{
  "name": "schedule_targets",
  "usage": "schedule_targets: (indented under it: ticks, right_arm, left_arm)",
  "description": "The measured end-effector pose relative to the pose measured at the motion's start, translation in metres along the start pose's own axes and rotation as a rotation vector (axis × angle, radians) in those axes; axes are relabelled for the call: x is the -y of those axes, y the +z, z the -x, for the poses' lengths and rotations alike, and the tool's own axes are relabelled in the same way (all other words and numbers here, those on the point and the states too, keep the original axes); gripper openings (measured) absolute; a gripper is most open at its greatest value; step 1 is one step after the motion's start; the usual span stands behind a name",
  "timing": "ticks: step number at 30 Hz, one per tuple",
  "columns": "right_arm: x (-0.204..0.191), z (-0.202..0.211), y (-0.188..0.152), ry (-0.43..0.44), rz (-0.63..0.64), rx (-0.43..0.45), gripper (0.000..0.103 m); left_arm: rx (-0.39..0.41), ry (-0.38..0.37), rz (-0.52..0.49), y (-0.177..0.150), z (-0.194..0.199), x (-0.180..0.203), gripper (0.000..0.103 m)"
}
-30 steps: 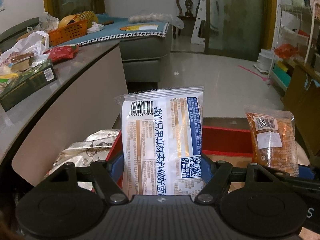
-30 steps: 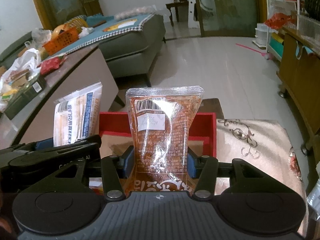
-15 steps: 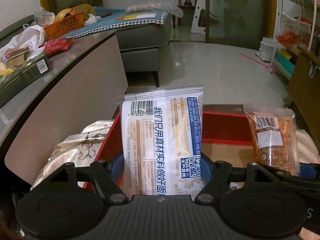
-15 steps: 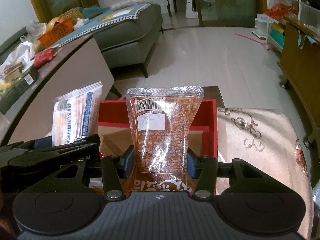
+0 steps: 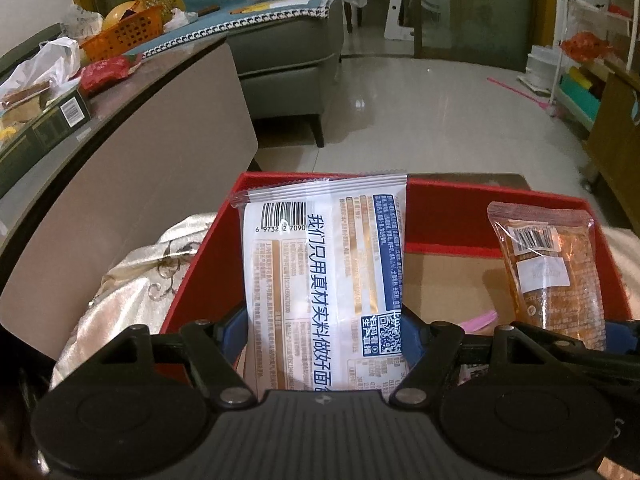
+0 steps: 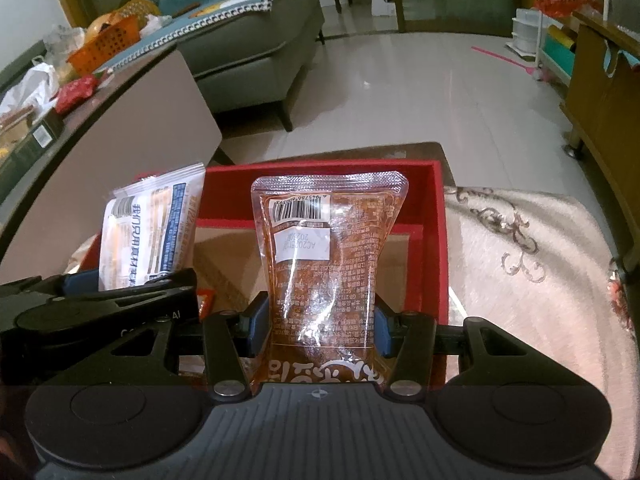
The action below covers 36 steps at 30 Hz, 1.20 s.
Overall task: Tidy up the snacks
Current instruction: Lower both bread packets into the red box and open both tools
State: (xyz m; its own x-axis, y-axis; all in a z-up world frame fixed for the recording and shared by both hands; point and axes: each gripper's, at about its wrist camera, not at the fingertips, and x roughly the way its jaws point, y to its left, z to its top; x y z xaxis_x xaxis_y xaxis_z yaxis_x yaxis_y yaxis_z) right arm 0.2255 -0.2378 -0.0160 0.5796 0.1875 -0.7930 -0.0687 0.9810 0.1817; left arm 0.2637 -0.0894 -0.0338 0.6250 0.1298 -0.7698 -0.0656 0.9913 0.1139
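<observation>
My left gripper (image 5: 324,332) is shut on a white and blue snack packet (image 5: 324,264) and holds it upright over the left part of a red box (image 5: 480,208). My right gripper (image 6: 316,320) is shut on a clear orange snack pouch (image 6: 324,264), upright over the right part of the same red box (image 6: 434,240). Each packet also shows in the other view: the orange pouch (image 5: 552,272) at the right, the white packet (image 6: 148,236) at the left. The box floor is brown cardboard with small wrappers (image 5: 478,318) near its front.
The box stands on a cream embroidered cloth (image 6: 532,264). A curved grey counter (image 5: 132,152) at the left carries bags, a dark carton (image 5: 44,124) and an orange basket (image 5: 124,36). A grey sofa (image 5: 288,52) and tiled floor lie beyond; a wooden cabinet (image 6: 604,92) stands right.
Both grippers have moved forward and tilted down over the red box with their packets, so the box interior now shows more fully. Both grips are unchanged.
</observation>
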Motion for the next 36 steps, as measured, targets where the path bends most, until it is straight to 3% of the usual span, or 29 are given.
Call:
schedule_targets:
  ticks: [25, 30, 36]
  right_arm:
    - [-0.020, -0.013, 0.000, -0.058, 0.053, 0.003, 0.064]
    - [-0.019, -0.013, 0.001, -0.082, 0.060, -0.006, 0.074]
    - [-0.024, -0.011, 0.003, -0.117, 0.091, 0.000, 0.077]
  left_arm:
    - [-0.057, 0.006, 0.010, -0.002, -0.008, -0.010, 0.068]
    - [-0.067, 0.011, -0.004, -0.003, -0.007, -0.013, 0.070]
    - [-0.081, 0.001, 0.005, -0.002, -0.005, -0.019, 0.071]
